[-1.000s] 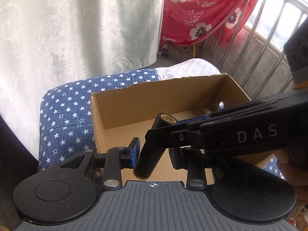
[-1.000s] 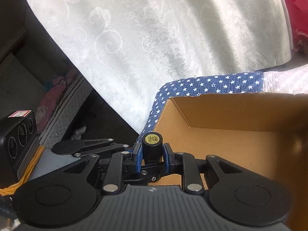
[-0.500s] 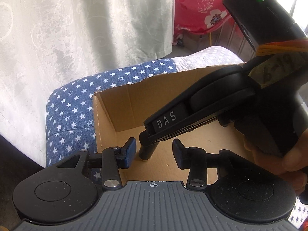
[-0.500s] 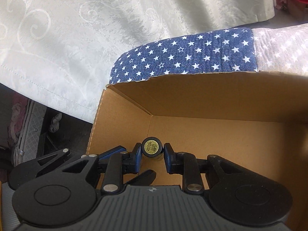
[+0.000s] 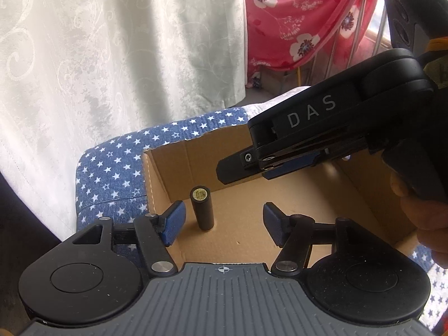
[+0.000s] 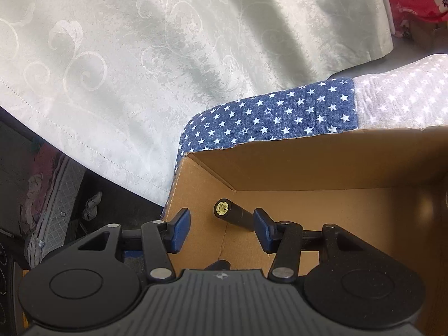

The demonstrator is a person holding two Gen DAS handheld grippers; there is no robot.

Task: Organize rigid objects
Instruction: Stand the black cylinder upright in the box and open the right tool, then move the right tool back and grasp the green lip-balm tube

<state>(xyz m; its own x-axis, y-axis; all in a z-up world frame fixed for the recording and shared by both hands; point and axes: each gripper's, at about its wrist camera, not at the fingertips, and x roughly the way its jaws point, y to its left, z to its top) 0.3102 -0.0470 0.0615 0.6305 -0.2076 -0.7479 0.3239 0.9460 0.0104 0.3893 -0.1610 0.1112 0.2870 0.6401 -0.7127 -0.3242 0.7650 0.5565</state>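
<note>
A black cylinder with a gold label on its top (image 5: 202,210) stands upright on the floor of an open cardboard box (image 5: 173,165), near its left wall. It also shows in the right wrist view (image 6: 233,215). My left gripper (image 5: 224,225) is open and empty over the box's near edge, with the cylinder just beyond its left finger. My right gripper (image 6: 221,231) is open and empty above the cylinder. In the left wrist view it (image 5: 240,168) hangs above the box, raised clear of the cylinder.
The box sits on a cushion covered in blue cloth with white stars (image 5: 112,168). A pale patterned curtain (image 5: 112,42) hangs behind. Red flowered cloth (image 5: 302,19) and metal railings (image 5: 380,33) are at the back right.
My right gripper set the cylinder upright in the box, opened, and lifted away from it. My left gripper stayed open.
</note>
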